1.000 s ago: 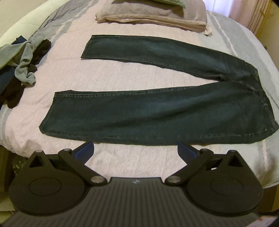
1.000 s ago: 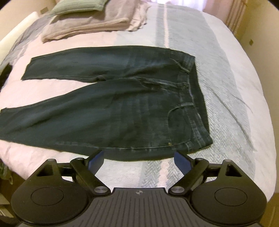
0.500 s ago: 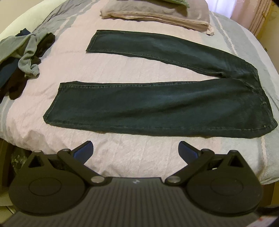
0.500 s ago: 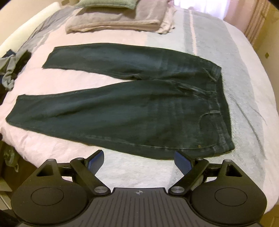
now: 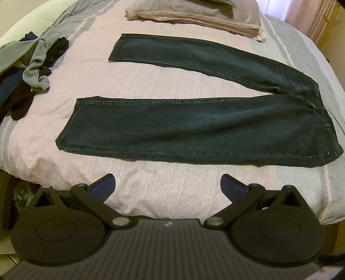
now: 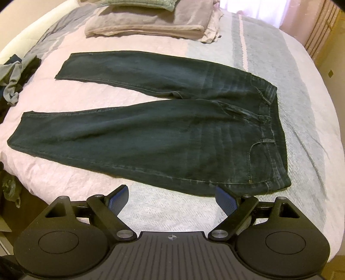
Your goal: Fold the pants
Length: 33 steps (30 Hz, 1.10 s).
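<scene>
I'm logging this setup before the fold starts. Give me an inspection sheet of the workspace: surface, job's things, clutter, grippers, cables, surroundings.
Surface: bed with a pale quilted cover, mostly smooth.
Job's things: dark jeans lying flat and unfolded, legs spread apart, waistband to the right.
Clutter: heap of grey and dark clothes at the left edge; folded bedding stack at the far end.
Grippers: left gripper open, empty, above the near bed edge; right gripper open, empty, near the jeans' near edge.
Cables: nothing seen.
Surroundings: curtain at the far right.

A quilted bed [image 5: 133, 86] carries spread pants [image 5: 194, 127], folded pillows [image 5: 194, 13] and crumpled clothes [image 5: 28, 64].
</scene>
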### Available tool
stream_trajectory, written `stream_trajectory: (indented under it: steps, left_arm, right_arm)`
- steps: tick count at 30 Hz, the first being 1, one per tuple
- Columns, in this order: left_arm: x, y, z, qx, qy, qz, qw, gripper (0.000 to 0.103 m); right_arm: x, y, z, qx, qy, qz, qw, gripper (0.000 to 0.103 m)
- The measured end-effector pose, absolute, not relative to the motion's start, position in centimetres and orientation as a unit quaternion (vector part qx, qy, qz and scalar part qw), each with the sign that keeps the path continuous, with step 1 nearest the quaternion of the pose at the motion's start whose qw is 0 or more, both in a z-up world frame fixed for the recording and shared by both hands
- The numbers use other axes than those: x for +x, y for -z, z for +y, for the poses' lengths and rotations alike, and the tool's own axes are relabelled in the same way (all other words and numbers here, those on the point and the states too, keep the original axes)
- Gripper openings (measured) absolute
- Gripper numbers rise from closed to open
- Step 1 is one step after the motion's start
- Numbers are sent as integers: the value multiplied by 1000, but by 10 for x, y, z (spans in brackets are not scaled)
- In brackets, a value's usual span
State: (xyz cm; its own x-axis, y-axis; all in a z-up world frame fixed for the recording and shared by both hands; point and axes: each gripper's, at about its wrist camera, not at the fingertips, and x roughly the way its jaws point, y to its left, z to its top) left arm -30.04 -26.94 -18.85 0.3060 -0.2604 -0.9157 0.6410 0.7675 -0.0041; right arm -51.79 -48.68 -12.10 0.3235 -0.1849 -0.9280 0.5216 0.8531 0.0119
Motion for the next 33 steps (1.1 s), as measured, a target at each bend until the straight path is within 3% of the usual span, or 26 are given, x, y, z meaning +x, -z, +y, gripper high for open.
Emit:
stream_trajectory:
  steps: [17,33]
  left_arm:
    - [-269,195,-286,215,342,504,764,102]
    - [-224,202,-417,243,335,515,750,102]
  right_arm:
    - [-536,119,-496,162,282,551,769,85]
    - [-507,147,-625,184,266,565,759,85]
